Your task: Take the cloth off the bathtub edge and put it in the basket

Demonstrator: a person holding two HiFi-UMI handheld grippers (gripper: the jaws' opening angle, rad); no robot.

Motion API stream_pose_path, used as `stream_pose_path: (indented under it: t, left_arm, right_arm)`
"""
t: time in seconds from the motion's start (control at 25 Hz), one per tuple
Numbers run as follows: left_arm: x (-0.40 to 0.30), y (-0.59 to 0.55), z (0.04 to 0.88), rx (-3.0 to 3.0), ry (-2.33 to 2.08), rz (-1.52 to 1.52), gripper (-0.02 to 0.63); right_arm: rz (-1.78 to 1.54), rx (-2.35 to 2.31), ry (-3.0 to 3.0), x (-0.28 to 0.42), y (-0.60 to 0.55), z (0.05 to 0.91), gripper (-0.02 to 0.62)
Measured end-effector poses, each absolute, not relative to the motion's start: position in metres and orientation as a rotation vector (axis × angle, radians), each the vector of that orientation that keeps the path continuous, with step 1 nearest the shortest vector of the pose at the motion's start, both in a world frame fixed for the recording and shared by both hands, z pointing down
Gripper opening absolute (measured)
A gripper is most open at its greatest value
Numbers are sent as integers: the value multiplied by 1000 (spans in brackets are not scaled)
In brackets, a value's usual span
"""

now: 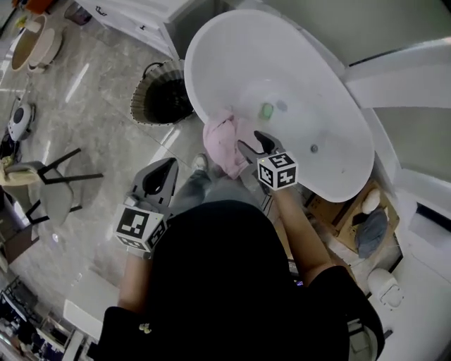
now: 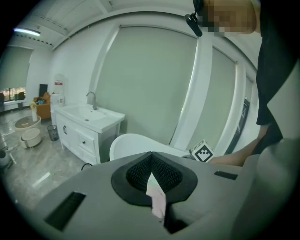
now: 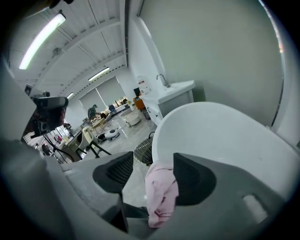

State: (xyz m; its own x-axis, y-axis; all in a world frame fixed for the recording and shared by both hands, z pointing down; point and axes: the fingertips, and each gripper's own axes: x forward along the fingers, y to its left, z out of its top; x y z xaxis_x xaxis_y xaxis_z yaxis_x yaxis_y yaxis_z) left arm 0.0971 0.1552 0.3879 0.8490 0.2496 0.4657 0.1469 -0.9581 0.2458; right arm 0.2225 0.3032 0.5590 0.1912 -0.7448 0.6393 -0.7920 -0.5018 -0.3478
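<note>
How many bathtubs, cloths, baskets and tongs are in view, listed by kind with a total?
Bathtub: 1
Cloth: 1
Basket: 1
Left tongs and right tongs: 2
Total: 5

Grey marble-tiled floor [image 1: 91, 84]. Standing on it: white freestanding bathtub [image 1: 196, 70], right; dark woven basket [image 1: 158, 95], just left of the tub; white vanity cabinet [image 1: 134, 17], far; chair [image 1: 53, 185] and robot vacuum [image 1: 20, 118], left. Pink cloth [image 1: 223, 141] draped over the tub's near edge.
</note>
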Motion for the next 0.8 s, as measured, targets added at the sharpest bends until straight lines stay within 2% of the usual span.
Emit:
stream_pose_path:
  t: [0.48, 0.8]
  left_arm:
    - [40, 169, 436, 2725, -160, 857, 14]
    - [27, 191, 451, 2659, -267, 911, 13]
  right_arm:
    - [1439, 1992, -1539, 218, 294, 733, 447]
    - [1511, 1815, -1482, 215, 285, 805, 499]
